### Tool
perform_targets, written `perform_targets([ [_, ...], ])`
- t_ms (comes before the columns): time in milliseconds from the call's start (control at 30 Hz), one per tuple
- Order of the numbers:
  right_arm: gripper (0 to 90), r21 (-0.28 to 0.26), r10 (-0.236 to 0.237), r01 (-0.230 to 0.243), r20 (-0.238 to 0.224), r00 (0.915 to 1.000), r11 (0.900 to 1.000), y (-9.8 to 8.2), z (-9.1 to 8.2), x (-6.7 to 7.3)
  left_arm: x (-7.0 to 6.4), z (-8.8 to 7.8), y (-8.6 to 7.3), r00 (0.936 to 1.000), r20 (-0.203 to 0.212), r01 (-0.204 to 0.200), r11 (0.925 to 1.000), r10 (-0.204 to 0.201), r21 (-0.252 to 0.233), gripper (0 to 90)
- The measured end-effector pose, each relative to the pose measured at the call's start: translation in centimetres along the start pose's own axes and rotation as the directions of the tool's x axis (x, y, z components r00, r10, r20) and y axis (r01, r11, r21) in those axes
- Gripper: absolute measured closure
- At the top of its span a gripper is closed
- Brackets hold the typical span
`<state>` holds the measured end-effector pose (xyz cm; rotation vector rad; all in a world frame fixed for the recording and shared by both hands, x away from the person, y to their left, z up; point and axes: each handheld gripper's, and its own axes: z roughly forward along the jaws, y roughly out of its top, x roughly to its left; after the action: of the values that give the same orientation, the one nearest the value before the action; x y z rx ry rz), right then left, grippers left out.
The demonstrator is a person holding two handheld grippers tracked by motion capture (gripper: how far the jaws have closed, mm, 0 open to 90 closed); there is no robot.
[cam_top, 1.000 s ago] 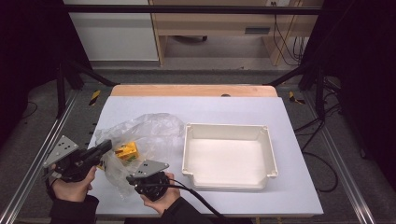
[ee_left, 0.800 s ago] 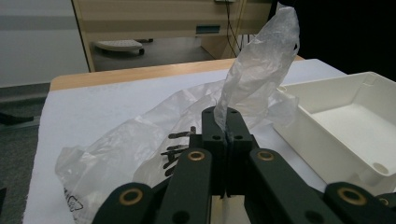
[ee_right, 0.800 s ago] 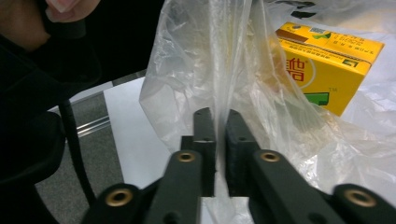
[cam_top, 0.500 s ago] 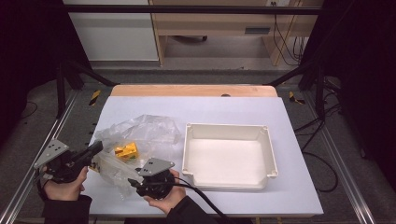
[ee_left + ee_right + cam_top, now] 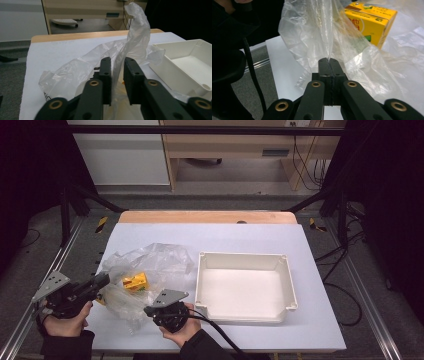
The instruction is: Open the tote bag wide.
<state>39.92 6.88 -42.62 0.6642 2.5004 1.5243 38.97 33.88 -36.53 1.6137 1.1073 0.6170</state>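
A crumpled clear plastic bag [image 5: 150, 265] lies on the left half of the table with a yellow carton [image 5: 135, 282] inside it. My left gripper [image 5: 102, 281] is at the bag's left edge. In the left gripper view its jaws [image 5: 117, 75] have just been opening; a standing fold of the bag [image 5: 136, 35] runs through the gap and the pads do not press on it. My right gripper [image 5: 152, 309] is at the bag's near edge. In the right gripper view it [image 5: 329, 61] is shut on a pinch of bag film [image 5: 312, 32], with the carton [image 5: 368, 22] beyond.
An empty white tray [image 5: 245, 261] sits to the right of the bag, and its corner [image 5: 185, 62] appears in the left gripper view. A white sheet [image 5: 240, 235] covers the table. Metal rails run along both sides, and the right gripper's cable trails off the front edge.
The left hand has drifted slightly toward the table's left edge and the bag's near side has shifted a little. The right hand and the carton stay where they were.
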Motion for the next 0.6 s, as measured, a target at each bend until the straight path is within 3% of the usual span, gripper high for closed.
perform_targets([
  [33, 90.0, 0.0, -0.007, 0.007, -0.002, 1.0, 1.0, 0.2, 0.2, 0.2, -0.2, 0.1, 0.1, 1.0, 0.006, -0.006, 1.0, 0.006, 0.002, 67.8],
  [100, 90.0, -0.002, -0.012, 0.012, -0.005, 0.9999, 1.0, 0.2, 0.2, 0.3, -0.4, 0.2, 0.3, 0.9999, 0.006, -0.013, 0.9999, 0.013, -0.006, 64.5],
  [167, 90.0, 0.003, -0.018, 0.018, -0.015, 0.9997, 1.0, 0.3, 0.5, 0.6, -0.8, 0.5, 0.7, 0.9995, 0.011, -0.028, 0.9996, 0.028, -0.003, 53.5],
  [300, 90.0, 0.014, -0.024, 0.025, -0.022, 0.9995, 1.0, 0.4, 0.7, 0.7, -1.0, 0.8, 1.2, 0.9987, 0.005, -0.051, 0.9987, 0.051, -0.001, 50.1],
  [367, 90.0, 0.014, -0.026, 0.026, -0.026, 0.9993, 1.0, 0.4, 0.7, 0.7, -0.9, 1.0, 1.6, 0.9981, -0.004, -0.062, 0.9981, 0.062, 0.001, 53.6],
  [433, 90.0, 0.02, -0.029, 0.03, -0.028, 0.9992, 0.999, 0.4, 0.7, 0.8, -0.6, 1.1, 2.0, 0.9985, 0.014, -0.054, 0.9984, 0.054, 0.017, 61.4],
  [500, 90.0, 0.021, -0.03, 0.03, -0.028, 0.9992, 0.999, 0.3, 0.7, 0.8, -0.4, 1.2, 2.1, 0.998, -0.003, -0.063, 0.9976, 0.064, 0.029, 66.7],
  [567, 90.0, 0.031, -0.029, 0.03, -0.037, 0.9989, 0.999, 0.2, 0.9, 0.9, 0.0, 1.3, 2.0, 0.9981, -0.015, -0.059, 0.9975, 0.06, 0.039, 82.7],
  [600, 90.0, 0.031, -0.029, 0.03, -0.037, 0.9989, 0.999, 0.2, 0.9, 0.9, 0.2, 1.2, 1.9, 0.9979, -0.022, -0.06, 0.9974, 0.061, 0.04, 82.7],
])
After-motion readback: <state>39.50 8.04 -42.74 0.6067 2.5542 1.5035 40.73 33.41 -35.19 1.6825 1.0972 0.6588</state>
